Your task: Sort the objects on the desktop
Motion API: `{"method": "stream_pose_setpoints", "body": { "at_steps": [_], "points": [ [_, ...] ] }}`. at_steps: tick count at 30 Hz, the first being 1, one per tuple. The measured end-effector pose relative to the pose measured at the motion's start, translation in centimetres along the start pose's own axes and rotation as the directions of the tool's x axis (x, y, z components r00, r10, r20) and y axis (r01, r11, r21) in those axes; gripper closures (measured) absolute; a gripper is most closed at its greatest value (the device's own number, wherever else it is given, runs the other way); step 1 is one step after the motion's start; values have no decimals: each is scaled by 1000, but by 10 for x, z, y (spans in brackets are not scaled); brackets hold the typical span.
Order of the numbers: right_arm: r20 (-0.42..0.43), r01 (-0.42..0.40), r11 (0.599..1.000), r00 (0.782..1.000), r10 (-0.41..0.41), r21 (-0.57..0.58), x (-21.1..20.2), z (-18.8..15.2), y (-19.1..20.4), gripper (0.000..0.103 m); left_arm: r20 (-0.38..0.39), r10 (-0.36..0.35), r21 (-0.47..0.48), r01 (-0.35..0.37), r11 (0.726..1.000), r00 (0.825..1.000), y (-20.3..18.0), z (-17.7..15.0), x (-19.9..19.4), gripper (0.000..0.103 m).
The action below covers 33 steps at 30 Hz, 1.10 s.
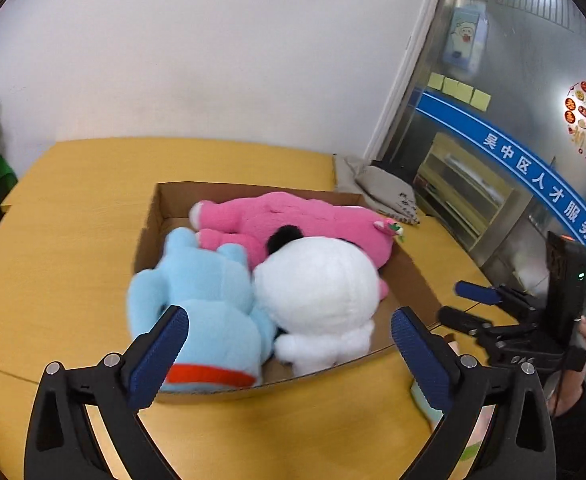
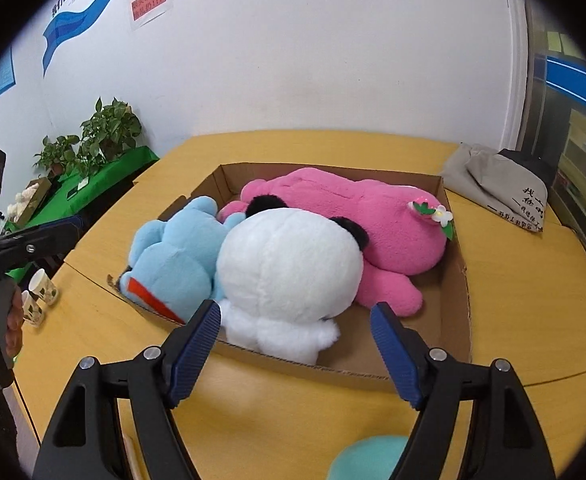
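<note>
Glass on the side has a blue band (image 1: 549,184) with white words, 吴中区人才服务中心. On the yellow table (image 2: 533,312) sits a brown box (image 2: 457,280) with three soft toys: a pink one (image 2: 373,216), a blue one (image 2: 173,256), and a white panda (image 2: 289,276). Both the left gripper (image 1: 289,344) and right gripper (image 2: 295,340) are spread wide and hold nothing.

Pink (image 1: 293,220), blue (image 1: 201,300), white plush toys (image 1: 317,292) packed together in open cardboard box (image 1: 413,280).

Potted plants (image 2: 101,136) on a green-covered stand (image 2: 105,178) — grey cloth bag (image 2: 497,184), perhaps, by the wall.
</note>
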State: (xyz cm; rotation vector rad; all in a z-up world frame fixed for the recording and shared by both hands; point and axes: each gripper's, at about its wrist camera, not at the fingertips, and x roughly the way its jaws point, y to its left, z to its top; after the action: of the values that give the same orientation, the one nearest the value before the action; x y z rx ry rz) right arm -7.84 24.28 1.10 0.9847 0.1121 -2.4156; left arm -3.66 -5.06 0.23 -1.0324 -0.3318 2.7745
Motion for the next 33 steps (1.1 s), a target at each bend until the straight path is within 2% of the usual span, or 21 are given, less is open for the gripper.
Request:
{"method": "stream_pose_setpoints", "body": {
  "at_steps": [2, 5, 7, 8, 11, 15, 18, 22, 25, 28, 31, 33],
  "points": [
    [11, -3, 1000, 1000, 3, 7, -8, -3, 8, 26, -21, 25, 27, -24, 999, 999, 8, 1, 7, 0],
    [6, -25, 1000, 1000, 25, -6, -16, -10, 18, 26, -98, 18, 60, -13, 998, 995, 21, -3, 35, 2],
    [3, -23, 1000, 1000, 23, -11, -19, -13, 20, 26, -161, 1, 65, 10, 998, 987, 31, -8, 59, 6],
    [2, -24, 1000, 1000, 24, -5, -20, -13, 19, 26, -187, 7, 79, 8, 997, 982, 32, -11, 70, 10],
    [-9, -29, 999, 1000, 29, 15, -19, -17, 15, 26, -261, 47, 113, -18, 993, 964, 35, -19, 100, 11],
    [-32, -24, 999, 999, 25, 26, -13, -20, 10, 26, -316, 92, 103, -62, 993, 944, 49, -31, 127, 8],
    [-43, -33, 999, 998, 34, 41, -6, -20, 5, 26, -343, 80, 82, -55, 995, 936, 54, -35, 136, 1],
    [-46, -58, 996, 997, 61, 61, 1, -19, 4, 26, -384, 94, 82, -67, 994, 919, 49, -34, 146, 0],
    [-40, -87, 994, 995, 89, 60, 1, -20, 6, 26, -374, 71, 47, -57, 997, 925, 49, -31, 140, 1],
    [-30, -112, 991, 993, 114, 69, -1, -21, 1, 26, -294, -14, -36, 3, 999, 956, 56, -17, 107, 6],
    [-27, -122, 989, 992, 125, 85, -1, -22, -6, 26, -183, -77, -23, 74, 997, 980, 55, 3, 63, 6],
    [-28, -128, 987, 991, 131, 95, 1, -23, -10, 26, -145, -120, -6, 121, 993, 982, 52, 20, 51, 4]
  ]
}}
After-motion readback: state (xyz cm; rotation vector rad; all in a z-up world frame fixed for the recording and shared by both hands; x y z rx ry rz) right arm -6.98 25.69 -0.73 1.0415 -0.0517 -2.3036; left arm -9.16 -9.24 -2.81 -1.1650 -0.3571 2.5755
